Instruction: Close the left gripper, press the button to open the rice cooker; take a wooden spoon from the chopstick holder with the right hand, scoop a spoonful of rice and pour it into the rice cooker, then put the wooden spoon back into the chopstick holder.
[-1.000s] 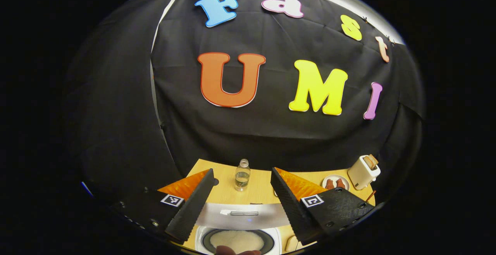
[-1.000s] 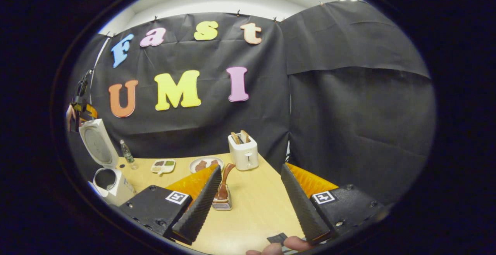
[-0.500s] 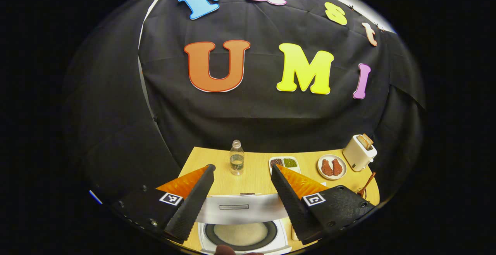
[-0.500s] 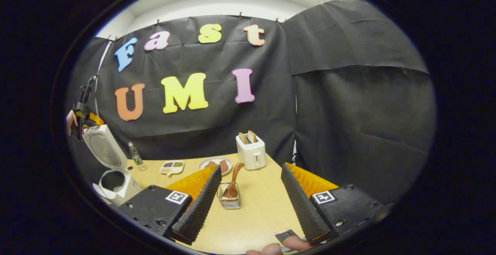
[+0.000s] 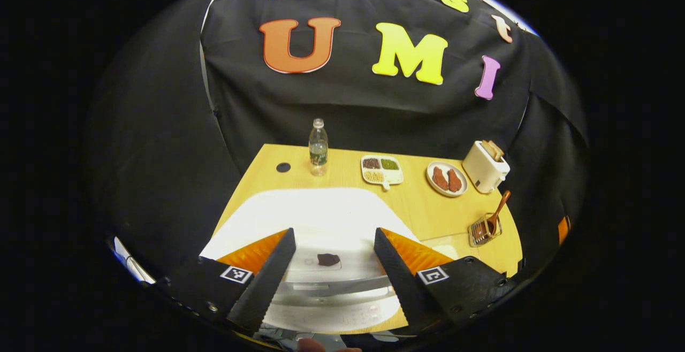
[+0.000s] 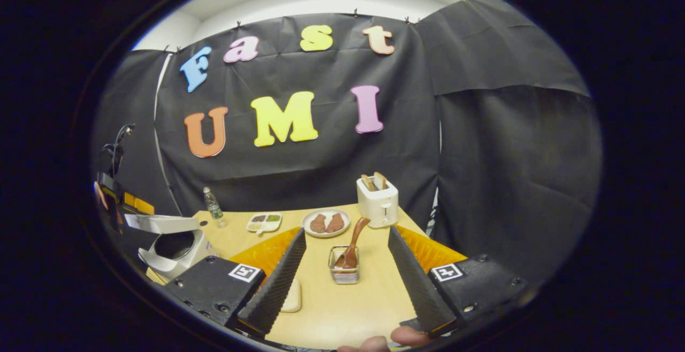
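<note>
White rice cooker (image 5: 316, 218) lid hides pot; wooden spoon (image 6: 353, 242) (bowl obscured).

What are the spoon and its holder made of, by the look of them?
The spoon looks like wood with a smooth reddish-brown finish; its grain is too small to tell. The holder seems to be a metal wire basket, pale and slightly shiny, and you can see through its sides.

My left gripper's fingers (image 5: 262, 282) cover both sides of the white rice cooker's lid (image 5: 316, 218) at lower centre. At the right gripper view's left edge, my other hand (image 6: 100, 195) is cut off.
</note>
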A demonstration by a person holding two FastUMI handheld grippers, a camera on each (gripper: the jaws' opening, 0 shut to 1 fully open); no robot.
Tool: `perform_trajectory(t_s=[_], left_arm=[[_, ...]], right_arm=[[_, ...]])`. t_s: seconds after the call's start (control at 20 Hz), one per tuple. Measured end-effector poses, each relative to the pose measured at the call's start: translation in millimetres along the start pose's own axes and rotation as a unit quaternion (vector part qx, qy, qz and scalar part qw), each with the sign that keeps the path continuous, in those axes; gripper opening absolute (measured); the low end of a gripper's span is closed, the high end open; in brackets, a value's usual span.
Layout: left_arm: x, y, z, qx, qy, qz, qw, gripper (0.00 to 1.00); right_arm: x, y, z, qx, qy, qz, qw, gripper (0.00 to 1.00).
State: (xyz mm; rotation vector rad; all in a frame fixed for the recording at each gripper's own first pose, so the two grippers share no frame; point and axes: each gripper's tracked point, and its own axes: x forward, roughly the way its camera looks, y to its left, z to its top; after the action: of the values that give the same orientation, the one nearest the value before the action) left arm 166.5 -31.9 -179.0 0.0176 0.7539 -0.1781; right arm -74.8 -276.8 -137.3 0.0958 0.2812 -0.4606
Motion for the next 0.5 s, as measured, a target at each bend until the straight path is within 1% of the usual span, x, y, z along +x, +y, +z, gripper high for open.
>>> perform_trajectory(t_s=[0.05,0.1,0.15,0.25,0.3,0.35,0.4,0.45,0.5], left_arm=[[-0.8,0.2,-13.3,-0.002,0.007,0.002,1.0,0.96],[2.5,-0.6,-27.4,-0.003,0.013,0.006,1.0,0.97],[2.2,1.2,-37.9,-0.006,0.017,0.012,1.0,0.96],[3.5,5.0,-47.6,-0.005,0.007,0.023,1.0,0.96],[4.1,5.5,-54.0,-0.002,0.002,0.028,1.0,1.0],[5.0,5.0,-58.2,0.001,0.001,0.032,0.999,0.96],[6.7,5.0,-61.9,0.001,0.002,0.034,0.999,0.96],[9.2,4.4,-66.7,0.0,0.005,0.035,0.999,0.96],[12.3,4.3,-72.4,-0.004,0.012,0.034,0.999,0.96]], right_arm=[[3.5,7.8,-2.8,-0.004,0.006,0.01,1.0,0.97],[6.3,16.0,-5.3,-0.007,0.01,0.02,1.0,1.0],[8.3,23.8,-8.0,-0.01,0.014,0.029,0.999,1.0],[9.7,37.3,-13.3,-0.016,0.025,0.047,0.998,1.0],[10.5,42.4,-13.5,-0.019,0.027,0.053,0.998,1.0],[10.5,46.4,-12.5,-0.021,0.028,0.057,0.998,1.0],[11.1,49.0,-11.3,-0.023,0.028,0.061,0.997,0.97],[11.2,50.2,-9.8,-0.024,0.028,0.062,0.997,0.97],[10.8,50.9,-8.1,-0.024,0.03,0.062,0.997,1.0]])
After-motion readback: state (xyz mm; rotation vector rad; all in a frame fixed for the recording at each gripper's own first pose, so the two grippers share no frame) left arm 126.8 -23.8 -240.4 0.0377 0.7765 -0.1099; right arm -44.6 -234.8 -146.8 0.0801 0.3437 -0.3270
